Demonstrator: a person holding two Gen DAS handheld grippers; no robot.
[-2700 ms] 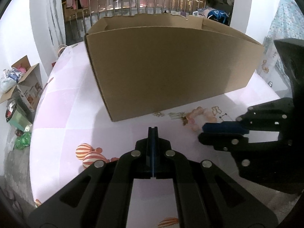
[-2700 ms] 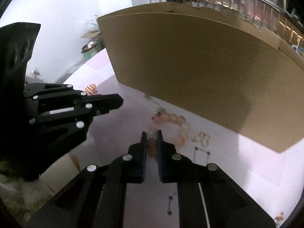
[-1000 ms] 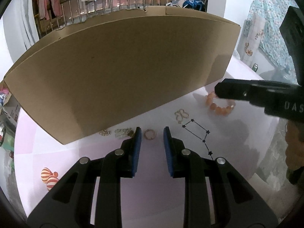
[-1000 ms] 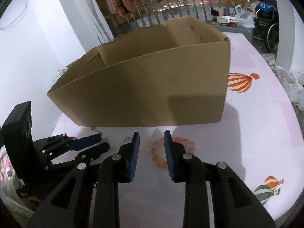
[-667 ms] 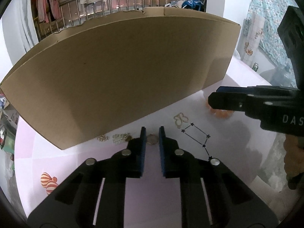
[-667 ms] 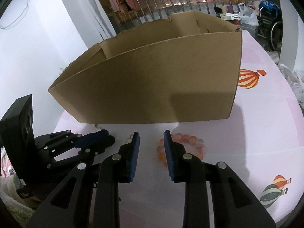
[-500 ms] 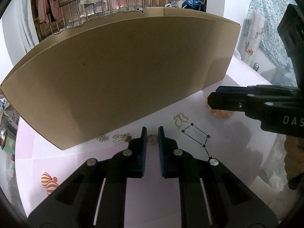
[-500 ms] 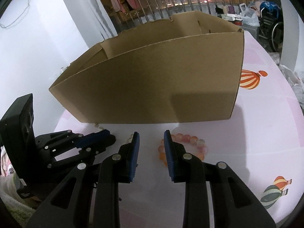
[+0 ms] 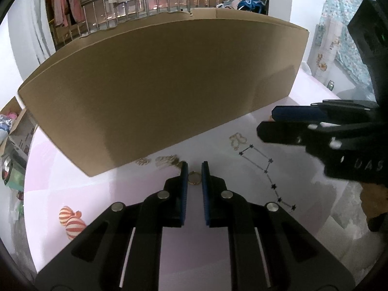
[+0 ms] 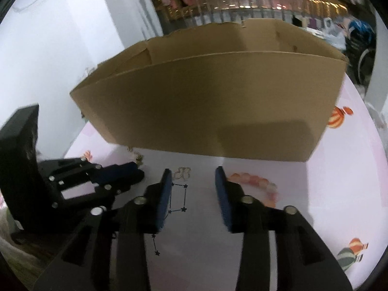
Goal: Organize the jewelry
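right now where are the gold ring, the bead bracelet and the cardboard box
gold ring [image 9: 194, 177], left wrist view, on its band between the fingers
bead bracelet [image 10: 254, 181], right wrist view, on a pink bead
cardboard box [image 9: 169, 89], left wrist view, on its front wall

Both grippers' jaws apart, left [image 9: 194, 169] narrower

A cardboard box [image 9: 157, 92] stands on the tabletop [image 9: 213, 247]. Before it lie a ring [image 9: 194, 177] between the left hand-held gripper [image 9: 194, 169] pads, a star chain [image 9: 266, 167] to its right, and a bead bracelet [image 10: 257, 181] farther right.
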